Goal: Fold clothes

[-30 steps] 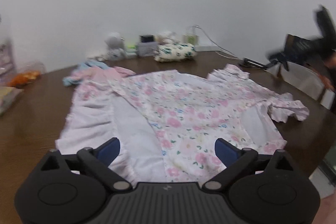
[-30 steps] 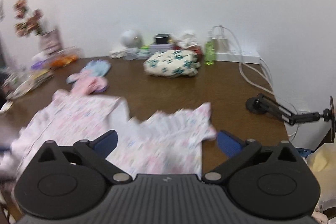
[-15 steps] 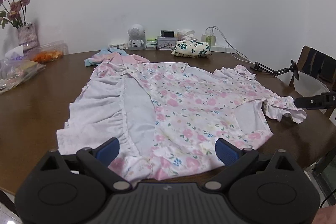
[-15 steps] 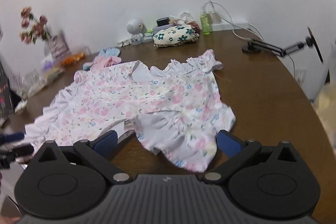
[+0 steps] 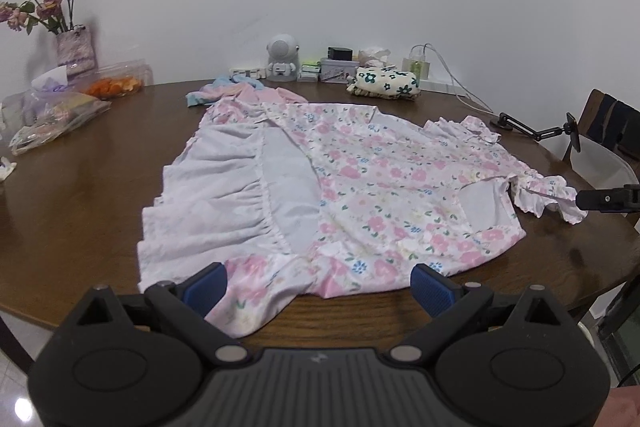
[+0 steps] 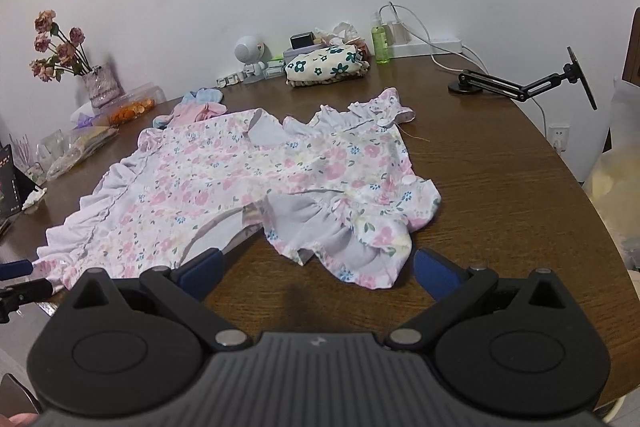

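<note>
Jaws of both grippers stand wide apart and pinch nothing. Left gripper [image 5: 320, 285] is low at the near hem of the floral dress [image 5: 360, 187], its left pad touching or just over the cloth. Right gripper [image 6: 316, 273] hovers before the frilled sleeve of the dress [image 6: 256, 183], not touching it. The dress lies spread flat in the middle of the round wooden table [image 6: 500, 195]. Beyond the dress sit a folded flowered bundle [image 6: 326, 65], a small pink and blue garment [image 6: 200, 109], a green bottle [image 6: 379, 43] and a vase of dried roses [image 6: 100, 85]. A black jointed stand [image 6: 516, 85] is right of the dress.
</note>
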The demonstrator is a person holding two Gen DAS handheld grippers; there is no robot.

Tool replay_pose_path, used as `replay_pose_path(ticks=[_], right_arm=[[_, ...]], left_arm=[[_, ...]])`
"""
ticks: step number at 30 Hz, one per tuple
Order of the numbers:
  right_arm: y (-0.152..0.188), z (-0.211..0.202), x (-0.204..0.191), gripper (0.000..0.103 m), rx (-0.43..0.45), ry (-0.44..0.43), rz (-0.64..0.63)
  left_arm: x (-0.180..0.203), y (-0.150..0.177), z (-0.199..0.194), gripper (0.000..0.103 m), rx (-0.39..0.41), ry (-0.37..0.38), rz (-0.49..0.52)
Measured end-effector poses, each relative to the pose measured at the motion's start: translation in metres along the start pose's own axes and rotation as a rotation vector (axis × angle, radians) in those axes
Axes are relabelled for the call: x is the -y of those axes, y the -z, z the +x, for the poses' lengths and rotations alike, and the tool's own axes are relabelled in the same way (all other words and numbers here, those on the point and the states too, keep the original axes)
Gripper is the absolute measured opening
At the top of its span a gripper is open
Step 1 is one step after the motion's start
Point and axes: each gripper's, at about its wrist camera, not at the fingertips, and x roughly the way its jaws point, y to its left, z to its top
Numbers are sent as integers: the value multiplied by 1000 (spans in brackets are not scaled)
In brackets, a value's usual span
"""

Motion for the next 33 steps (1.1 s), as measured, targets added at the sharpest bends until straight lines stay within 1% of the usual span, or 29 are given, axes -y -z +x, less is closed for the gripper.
replay_pose_path(ticks=[5, 8, 10, 13, 15, 16, 18, 19, 21, 22, 23, 24, 26, 28, 29, 33], right_arm=[[5, -2, -2, 103, -5, 18, -12], [9, -7, -3, 103, 1, 41, -47], [11, -9, -7, 103, -2, 69, -93], [13, -12, -13, 103, -11, 102, -195], [14, -15, -14, 102, -12, 119, -255], [15, -17, -14, 102, -15, 127, -284], [16, -18, -13, 100, -23, 131, -345], [16, -18, -13, 97, -30, 132, -376], [14, -13, -13, 90, -41, 134, -430], [14, -10, -14, 83, -46, 135, -457], [13, -8, -14, 77, -52, 136, -484], [11, -4, -14, 75, -59, 135, -507], [9, 3, -13, 71, -78, 126, -537], [7, 9, -12, 66, -96, 115, -568], [7, 12, -12, 66, -103, 113, -585], [6, 25, -10, 64, -117, 112, -643]], left_arm=[[-10, 4, -9, 98, -8, -47, 3], [-19, 7, -16, 98, -15, -76, 20], [-21, 10, -21, 97, -14, -99, 66], [-22, 13, -27, 93, -26, -119, 174], [-21, 14, -27, 84, -44, -111, 234], [-21, 15, -26, 82, -52, -104, 262], [-19, 14, -22, 72, -60, -91, 325], [-17, 14, -19, 70, -63, -87, 360], [-10, 13, -12, 59, -72, -84, 444], [-7, 13, -8, 57, -77, -82, 484], [-4, 13, -4, 53, -84, -79, 519], [-2, 13, -1, 48, -91, -77, 547], [2, 13, 6, 45, -106, -69, 592], [5, 12, 9, 45, -117, -66, 612], [6, 12, 11, 43, -121, -66, 621], [9, 9, 16, 42, -122, -66, 637]])
